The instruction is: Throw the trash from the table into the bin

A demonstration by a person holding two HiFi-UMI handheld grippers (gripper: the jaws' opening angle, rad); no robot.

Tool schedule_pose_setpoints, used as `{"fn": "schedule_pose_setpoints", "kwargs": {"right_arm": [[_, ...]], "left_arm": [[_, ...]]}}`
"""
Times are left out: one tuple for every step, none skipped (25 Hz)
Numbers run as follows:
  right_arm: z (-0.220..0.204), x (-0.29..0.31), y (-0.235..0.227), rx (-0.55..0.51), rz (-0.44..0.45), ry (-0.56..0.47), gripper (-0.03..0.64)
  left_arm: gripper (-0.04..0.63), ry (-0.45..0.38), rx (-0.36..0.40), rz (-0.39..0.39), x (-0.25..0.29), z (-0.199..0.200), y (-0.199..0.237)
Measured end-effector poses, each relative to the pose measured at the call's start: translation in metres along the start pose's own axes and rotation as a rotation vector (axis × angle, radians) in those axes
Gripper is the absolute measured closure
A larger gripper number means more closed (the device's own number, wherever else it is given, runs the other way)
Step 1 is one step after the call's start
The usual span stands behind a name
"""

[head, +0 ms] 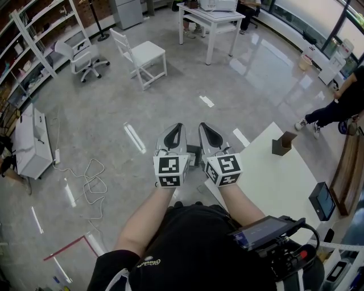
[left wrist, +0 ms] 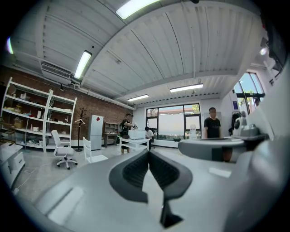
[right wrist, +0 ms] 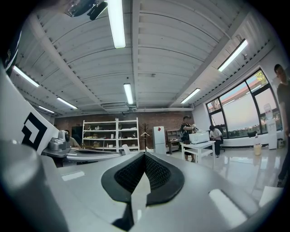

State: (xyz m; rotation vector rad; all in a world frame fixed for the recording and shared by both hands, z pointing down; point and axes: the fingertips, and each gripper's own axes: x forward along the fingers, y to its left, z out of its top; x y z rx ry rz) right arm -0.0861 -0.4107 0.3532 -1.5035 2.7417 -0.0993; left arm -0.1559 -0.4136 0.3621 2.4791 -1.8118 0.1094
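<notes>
I hold both grippers side by side at chest height over the grey floor, pointing level. My left gripper (head: 173, 132) (left wrist: 148, 154) is shut, its dark pads meeting with nothing between them. Just to its right, my right gripper (head: 209, 132) (right wrist: 144, 156) is shut and empty too. The white table (head: 267, 182) lies to the right of both grippers. A small brown carton (head: 282, 144) stands upright near its far edge, well clear of the jaws. No bin shows in any view.
A black device (head: 322, 200) lies on the table's right side. A white chair (head: 142, 57), an office chair (head: 85, 57) and a second white table (head: 210, 17) stand farther off. Cables (head: 91, 179) lie on the floor at left. A person (head: 341, 105) stands at right.
</notes>
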Motion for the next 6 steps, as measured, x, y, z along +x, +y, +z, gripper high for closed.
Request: {"fn": "schedule_pose_setpoints", "kwargs": {"right_arm": [[0.0003,0.0004,-0.0003,0.0,0.0,0.0,0.617],[0.0006,0.0008,-0.0004,0.0,0.0,-0.001,0.617],[0.0008,0.0012,-0.0006,0.0,0.0,-0.001,0.617],[0.0008,0.0014,-0.0009,0.001,0.0,-0.002,0.617],[0.0007,0.0015,-0.0013,0.0,0.0,-0.002,0.617],[0.0005,0.0016,-0.0017,0.0,0.0,-0.002,0.617]], "left_arm": [[0.586,-0.003,0.0,-0.001,0.0002,0.0012,-0.0001],[0.586,-0.005,-0.001,-0.001,0.0005,0.0022,-0.0001],[0.586,-0.006,-0.002,-0.002,0.0009,0.0028,0.0],[0.586,-0.007,-0.004,-0.002,0.0013,0.003,0.0],[0.586,-0.008,-0.006,-0.002,0.0018,0.0028,-0.0002],[0.586,-0.009,-0.008,-0.003,0.0023,0.0026,-0.0004]]}}
